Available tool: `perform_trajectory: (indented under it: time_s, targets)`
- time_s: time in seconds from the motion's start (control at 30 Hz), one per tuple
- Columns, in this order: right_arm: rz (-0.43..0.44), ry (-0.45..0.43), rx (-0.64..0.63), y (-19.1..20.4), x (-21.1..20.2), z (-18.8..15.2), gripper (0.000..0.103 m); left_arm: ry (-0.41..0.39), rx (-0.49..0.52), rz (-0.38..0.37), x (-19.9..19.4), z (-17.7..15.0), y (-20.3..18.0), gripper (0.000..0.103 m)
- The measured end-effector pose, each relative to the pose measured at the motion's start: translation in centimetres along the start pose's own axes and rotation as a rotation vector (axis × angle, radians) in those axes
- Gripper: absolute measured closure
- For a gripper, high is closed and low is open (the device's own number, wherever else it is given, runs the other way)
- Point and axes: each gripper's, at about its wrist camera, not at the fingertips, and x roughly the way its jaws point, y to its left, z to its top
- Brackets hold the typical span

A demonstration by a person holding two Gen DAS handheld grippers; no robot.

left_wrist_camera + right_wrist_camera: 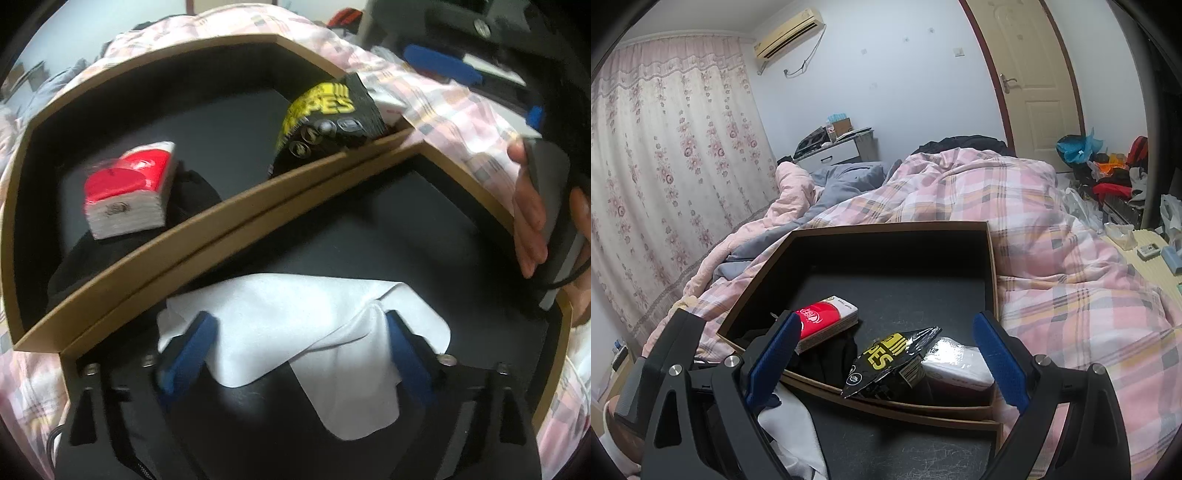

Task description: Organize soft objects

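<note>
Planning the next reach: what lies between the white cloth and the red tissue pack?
In the left wrist view, two cardboard box walls side by side separate the white cloth from the red tissue pack.

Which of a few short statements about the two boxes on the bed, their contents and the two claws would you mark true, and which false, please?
1. The white cloth lies in the near box, between the open fingers of the left claw. True.
2. The red tissue pack shares that box with the cloth. False: it lies in the far box.
3. The black-and-yellow wipes packet leans at the far box's near wall. True.
4. The right claw is shut on the wipes packet. False: it is open, holding nothing.
5. Both boxes stand on a wooden table. False: they rest on a pink plaid quilt.
</note>
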Motion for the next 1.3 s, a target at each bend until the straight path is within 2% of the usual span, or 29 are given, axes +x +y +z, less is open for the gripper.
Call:
perform_trajectory:
  time_s: [0.3,0.43,0.67,0.77,0.97,1.03,1.13,1.23,1.3]
  targets:
    - [-0.003,0.003,-0.001,0.1,0.0,0.0,0.009,-0.061,-0.055,0.032,-1.2,-0.2,1.9,0.068]
    - [-0.004,0.004,-0.003,0.1,0.1,0.0,0.009,-0.095,-0.074,-0.003,-1.9,-0.8,2.3,0.086]
    - [-0.007,0.004,-0.008,0.2,0.1,0.0,0.009,-0.289,-0.111,-0.08,-5.5,-0.9,2.9,0.087]
    - [-0.006,0.004,-0.009,0.2,0.1,0.0,0.009,-0.386,-0.12,-0.039,-6.9,-1.1,3.2,0.087]
    - [-0.008,0.006,-0.015,0.3,0.1,0.1,0.009,-0.516,-0.138,-0.048,-9.3,-1.0,3.5,0.087]
    - [-0.009,0.007,-0.014,0.4,0.1,0.1,0.009,-0.52,-0.161,-0.057,-9.4,-0.8,3.8,0.087]
    - [-0.009,0.007,-0.014,0.4,0.1,0.1,0.009,-0.445,-0.198,-0.082,-8.0,-0.5,4.3,0.087]
    - [-0.01,0.008,-0.014,0.4,0.1,0.0,0.009,-0.379,-0.203,-0.042,-6.4,-0.3,4.0,0.087]
    - [-0.011,0.008,-0.015,0.4,0.1,0.0,0.009,-0.392,-0.201,-0.049,-6.3,-0.3,3.9,0.087]
